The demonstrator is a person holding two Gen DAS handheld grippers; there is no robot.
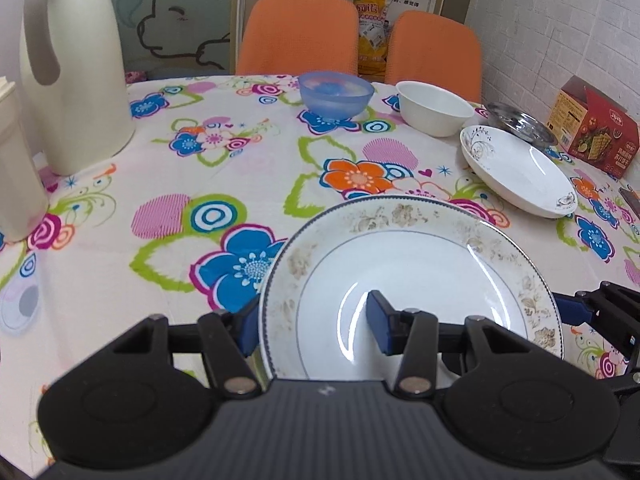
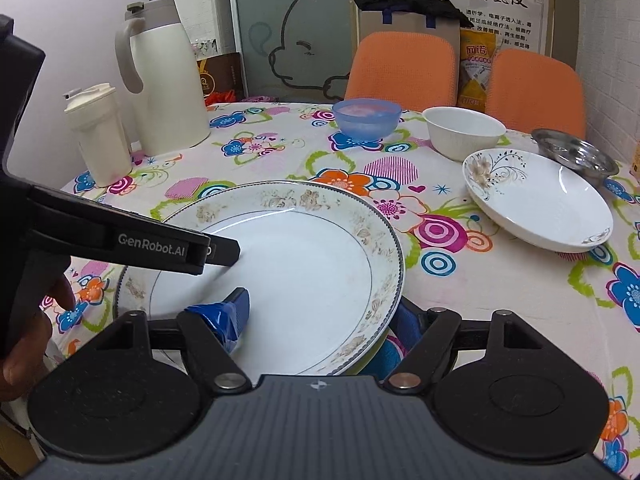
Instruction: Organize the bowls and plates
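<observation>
A large white plate with a brown floral rim [image 1: 420,256] [image 2: 304,256] is near me and sits tilted, its right edge off the cloth. My left gripper [image 1: 314,326] is shut on its left rim, one pad on the inner face and the other outside the edge. My right gripper [image 2: 322,318] is shut on its right rim, with one pad on top and the other finger under the plate. A smaller white plate with a black vine pattern [image 1: 520,172] [image 2: 540,200] lies at the right. Behind it stand a blue bowl [image 1: 336,94] [image 2: 366,118], a white bowl [image 1: 434,108] [image 2: 462,130] and a steel bowl [image 1: 520,122] [image 2: 576,154].
A cream thermos jug [image 1: 76,80] [image 2: 164,80] and a cream lidded cup [image 2: 98,132] stand at the back left of the flowered tablecloth [image 1: 200,168]. A red box [image 1: 592,128] sits at the far right. Two orange chairs [image 2: 400,68] line the far edge. A hand [image 2: 24,340] shows at left.
</observation>
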